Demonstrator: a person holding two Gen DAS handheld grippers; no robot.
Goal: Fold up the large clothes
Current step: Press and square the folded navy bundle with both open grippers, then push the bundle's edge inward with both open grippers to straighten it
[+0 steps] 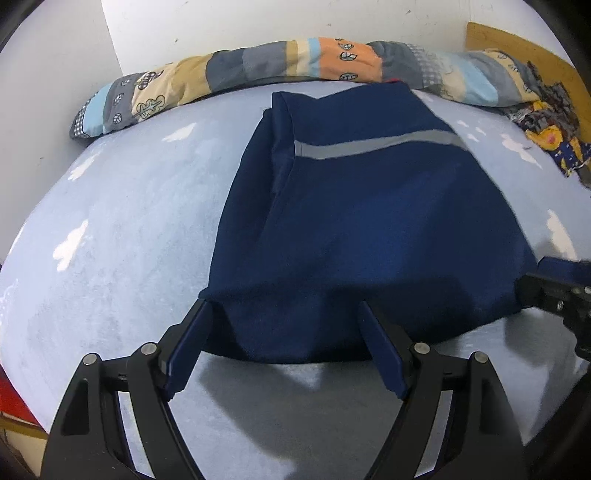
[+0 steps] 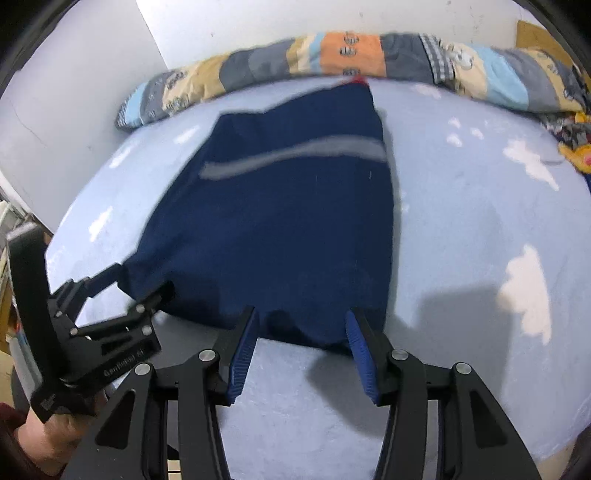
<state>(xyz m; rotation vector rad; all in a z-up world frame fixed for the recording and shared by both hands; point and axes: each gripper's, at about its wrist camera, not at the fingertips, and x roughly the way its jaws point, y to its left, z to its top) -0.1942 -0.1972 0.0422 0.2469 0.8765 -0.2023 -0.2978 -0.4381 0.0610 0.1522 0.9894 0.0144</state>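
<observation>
A dark navy blue garment [image 1: 369,221] of thick, matte woven cloth lies folded flat in the middle of a bed covered by a pale blue fleecy sheet [image 1: 122,229] printed with white cloud shapes. The garment forms a rough trapezoid, narrower at its far end, with one grey reflective band [image 1: 376,146] running across it near that end and a doubled lengthwise fold along its left side. Beyond the garment's far edge, against the white wall [image 1: 221,26], a long rolled patchwork quilt [image 1: 258,70] in orange, tan, grey and light blue squares with leaf prints stretches across the bed; to the far right of the garment sits a crumpled heap of dark patterned fabric [image 1: 554,125] with yellow patches, in front of a brown wooden board [image 1: 517,48]. The left gripper [image 1: 284,317] hovers over the garment's near left corner, its blue-padded jaws spread wide and holding nothing, the hem lying loose between them. The right gripper [image 2: 301,325] is at the garment's near right corner, its ribbed blue jaws about half open, straddling the hem without pinching it. A hand [image 2: 55,435] with a dark red sleeve grips the left gripper's handle.
</observation>
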